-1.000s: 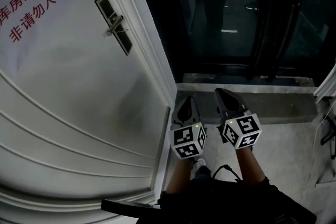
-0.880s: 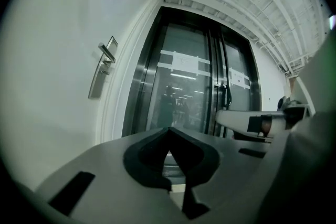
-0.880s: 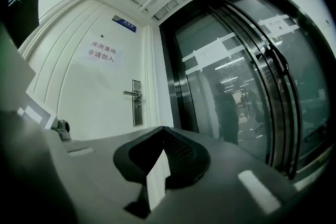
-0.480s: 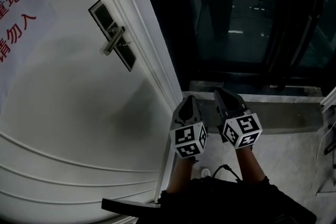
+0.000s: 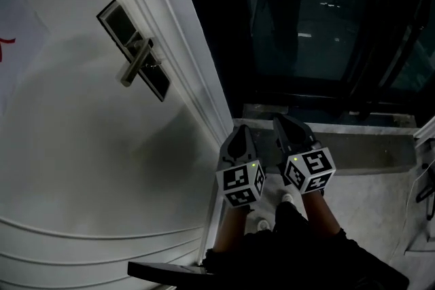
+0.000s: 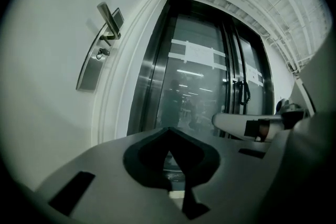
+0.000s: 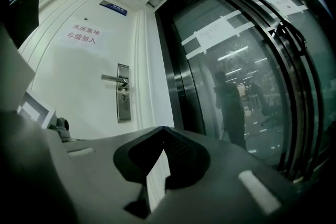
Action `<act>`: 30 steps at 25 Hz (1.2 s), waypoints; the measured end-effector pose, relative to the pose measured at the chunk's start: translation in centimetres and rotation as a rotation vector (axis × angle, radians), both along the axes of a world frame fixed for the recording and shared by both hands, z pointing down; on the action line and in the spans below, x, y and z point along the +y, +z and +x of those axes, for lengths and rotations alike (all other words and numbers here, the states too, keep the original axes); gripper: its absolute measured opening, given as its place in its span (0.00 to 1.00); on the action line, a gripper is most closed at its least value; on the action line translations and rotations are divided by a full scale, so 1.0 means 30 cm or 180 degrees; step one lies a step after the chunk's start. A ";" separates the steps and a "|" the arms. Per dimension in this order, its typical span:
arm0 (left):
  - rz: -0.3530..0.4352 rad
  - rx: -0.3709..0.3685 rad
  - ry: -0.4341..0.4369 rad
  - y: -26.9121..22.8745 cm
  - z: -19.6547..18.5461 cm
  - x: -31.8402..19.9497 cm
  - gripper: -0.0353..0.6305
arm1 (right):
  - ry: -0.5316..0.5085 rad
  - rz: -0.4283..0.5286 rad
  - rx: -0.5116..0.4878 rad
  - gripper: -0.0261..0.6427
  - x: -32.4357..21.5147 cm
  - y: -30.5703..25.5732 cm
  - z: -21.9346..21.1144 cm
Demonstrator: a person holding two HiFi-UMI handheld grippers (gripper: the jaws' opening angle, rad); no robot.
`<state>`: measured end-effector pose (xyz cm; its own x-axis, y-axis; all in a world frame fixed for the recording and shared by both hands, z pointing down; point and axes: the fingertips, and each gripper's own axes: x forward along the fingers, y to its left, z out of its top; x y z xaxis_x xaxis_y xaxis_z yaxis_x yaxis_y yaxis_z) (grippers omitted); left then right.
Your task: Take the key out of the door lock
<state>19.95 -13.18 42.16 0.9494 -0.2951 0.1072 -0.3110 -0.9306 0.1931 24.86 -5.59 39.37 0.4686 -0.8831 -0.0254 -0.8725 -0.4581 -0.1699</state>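
The white door [image 5: 81,146] fills the left of the head view, with a dark lock plate [image 5: 134,51] and a metal lever handle [image 5: 135,62]. In the left gripper view the plate [image 6: 93,66] shows a small key [image 6: 102,52] sticking out just under the handle [image 6: 109,19]. The right gripper view shows the same plate [image 7: 123,94] and handle [image 7: 114,78]. My left gripper [image 5: 240,132] and right gripper [image 5: 283,122] hang low side by side, well below and right of the lock. Both are shut and hold nothing.
Right of the door frame [image 5: 197,78] stand dark glass doors [image 5: 319,17] with a person's reflection [image 7: 231,107]. A stone threshold [image 5: 367,146] lies ahead of the grippers. My legs and a shoe [image 5: 262,224] show below. A sign with red characters [image 7: 83,33] hangs on the door.
The view has closed in on the door: the lock plate and handle look larger and have slid left. Both grippers stay low, shut and side by side.
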 end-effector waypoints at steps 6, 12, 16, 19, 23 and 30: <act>-0.0039 0.0016 -0.0129 0.009 0.112 -0.065 0.05 | -0.0170 -0.0016 0.0029 0.04 -0.081 0.003 0.102; -0.0041 0.0053 -0.0252 -0.005 0.293 -0.147 0.05 | -0.0282 -0.0020 0.0031 0.04 -0.172 -0.009 0.301; -0.0065 0.0098 -0.0389 -0.024 0.404 -0.205 0.05 | -0.0460 -0.0028 0.0080 0.04 -0.253 -0.036 0.411; -0.0057 0.0116 -0.0537 -0.036 0.466 -0.243 0.05 | -0.0650 -0.0033 0.0103 0.04 -0.311 -0.052 0.471; -0.0030 0.0166 -0.0789 -0.069 0.513 -0.296 0.05 | -0.0878 -0.0006 0.0107 0.04 -0.378 -0.065 0.534; 0.0005 0.0196 -0.1338 -0.087 0.458 -0.386 0.05 | -0.1476 -0.0005 0.0178 0.04 -0.508 -0.063 0.494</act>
